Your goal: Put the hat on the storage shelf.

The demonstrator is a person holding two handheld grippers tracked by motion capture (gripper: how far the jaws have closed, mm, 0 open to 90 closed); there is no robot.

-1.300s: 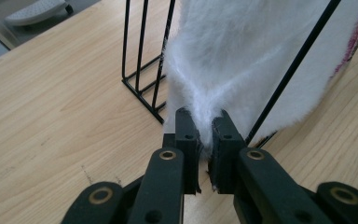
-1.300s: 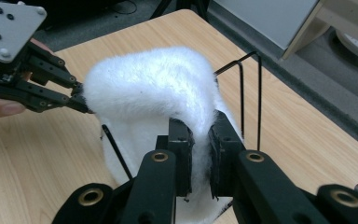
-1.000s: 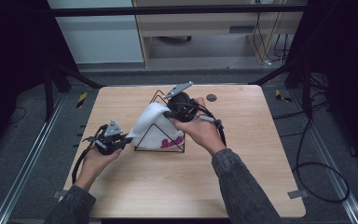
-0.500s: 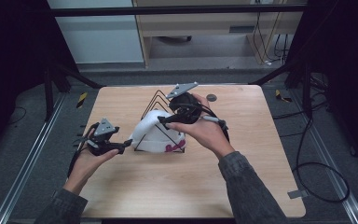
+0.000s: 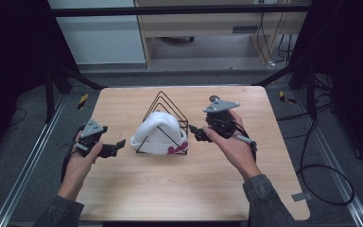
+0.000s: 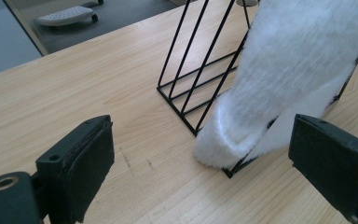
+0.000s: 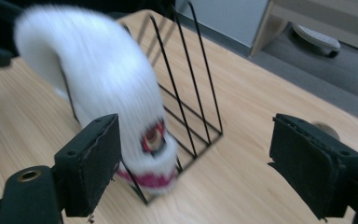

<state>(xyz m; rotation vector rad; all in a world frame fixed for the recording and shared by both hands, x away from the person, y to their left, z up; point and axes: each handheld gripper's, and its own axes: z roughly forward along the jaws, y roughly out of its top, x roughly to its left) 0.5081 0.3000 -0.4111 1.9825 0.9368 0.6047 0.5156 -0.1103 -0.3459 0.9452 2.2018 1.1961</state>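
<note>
A white fleece beanie (image 5: 158, 134) sits draped over the front of a black wire rack (image 5: 168, 108) at the middle of the wooden worktop (image 5: 179, 189), its crown pointing up along the rack's peak and its cuff down at the base. The long axis of the hat runs from the tabletop upward, following the triangular wires. A magenta trim with a small round emblem (image 7: 153, 140) marks the cuff on the side facing the person's right; the emblem is too blurred for any lettering to be read. In the left gripper view the hat's lower corner (image 6: 223, 149) touches the wood beside the rack's base wire.

The left hand-held gripper (image 5: 115, 147) rests just left of the hat, its jaws spread wide after opening, with nothing pressed between the pads. The right hand-held gripper (image 5: 196, 133) hovers just right of the rack, jaws likewise spread wide after opening and clear of the fabric. A small dark round object (image 5: 214, 99) lies toward the far edge of the worktop, behind the right hand (image 5: 231, 146).
</note>
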